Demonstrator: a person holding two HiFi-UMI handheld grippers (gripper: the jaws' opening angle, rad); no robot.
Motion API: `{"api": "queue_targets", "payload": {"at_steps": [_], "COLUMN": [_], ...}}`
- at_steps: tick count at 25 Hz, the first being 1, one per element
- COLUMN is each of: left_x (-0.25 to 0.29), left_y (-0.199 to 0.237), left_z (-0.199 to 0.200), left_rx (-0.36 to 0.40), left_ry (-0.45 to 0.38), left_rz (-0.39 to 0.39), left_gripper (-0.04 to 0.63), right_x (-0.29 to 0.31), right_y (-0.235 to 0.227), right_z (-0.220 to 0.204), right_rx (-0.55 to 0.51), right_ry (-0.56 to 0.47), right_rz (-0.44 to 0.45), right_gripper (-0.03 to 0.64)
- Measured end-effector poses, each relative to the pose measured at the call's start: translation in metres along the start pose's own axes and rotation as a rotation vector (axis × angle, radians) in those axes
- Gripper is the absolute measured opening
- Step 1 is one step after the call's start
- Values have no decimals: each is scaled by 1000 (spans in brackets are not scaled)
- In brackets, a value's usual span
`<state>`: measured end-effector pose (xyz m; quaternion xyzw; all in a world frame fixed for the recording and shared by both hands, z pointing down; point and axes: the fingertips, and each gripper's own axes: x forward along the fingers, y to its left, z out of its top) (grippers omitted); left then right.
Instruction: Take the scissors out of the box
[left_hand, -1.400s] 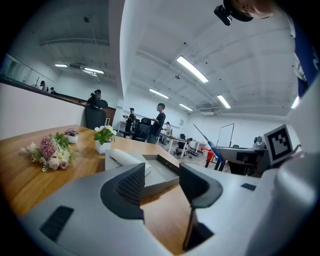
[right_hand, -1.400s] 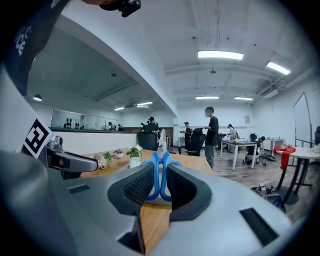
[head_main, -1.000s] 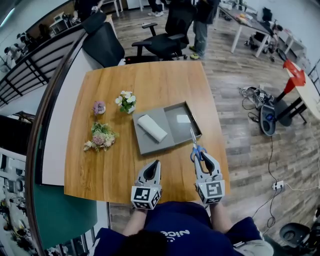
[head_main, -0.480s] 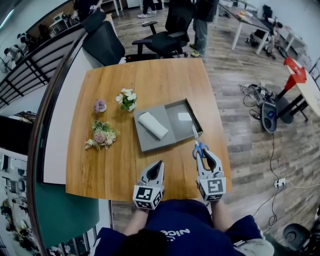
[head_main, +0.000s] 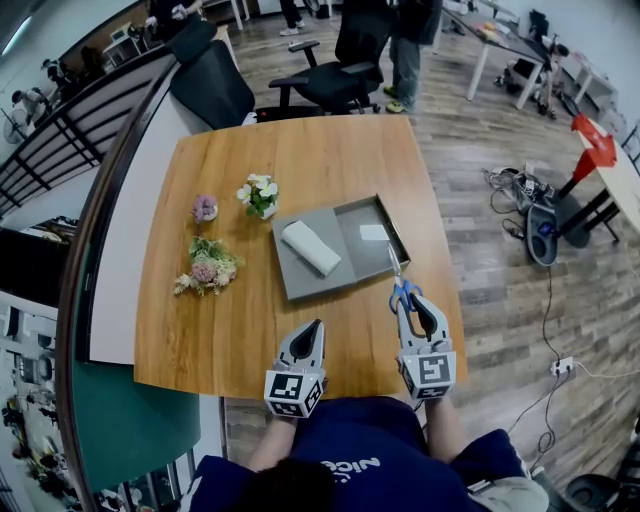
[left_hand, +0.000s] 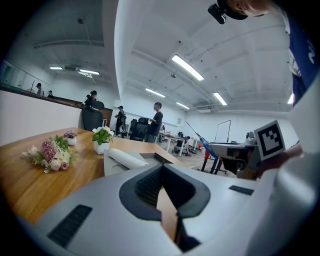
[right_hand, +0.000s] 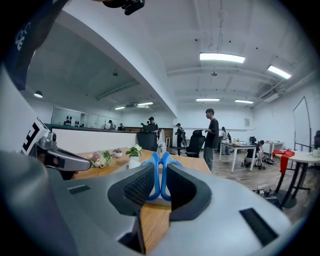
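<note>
- Right gripper (head_main: 406, 300): jaws pinching the blue handles of the scissors (head_main: 396, 272); blades point far, at the near right corner of the grey box (head_main: 352, 255).
- Left gripper (head_main: 314, 326): jaws pressed together, nothing between them.

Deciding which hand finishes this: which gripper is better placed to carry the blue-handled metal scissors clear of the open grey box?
Right. The right gripper is shut on the handles of the blue-handled metal scissors, near the open grey box; the left gripper is shut and empty.
</note>
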<state>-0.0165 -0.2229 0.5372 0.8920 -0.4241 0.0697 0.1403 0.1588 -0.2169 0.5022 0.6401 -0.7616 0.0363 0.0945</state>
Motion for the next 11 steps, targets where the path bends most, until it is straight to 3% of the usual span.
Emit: {"api": "queue_targets", "payload": {"at_steps": [11], "left_x": [-6], "left_y": [7], "left_z": [-3], "left_rx": [3], "left_ry": [6], "left_rz": [16], "left_gripper": [3], "right_x": [2], "right_y": [6], "right_z": [1], "right_rx": [-10], "right_ry": [-1], "right_rz": [4], "right_gripper": [92]}}
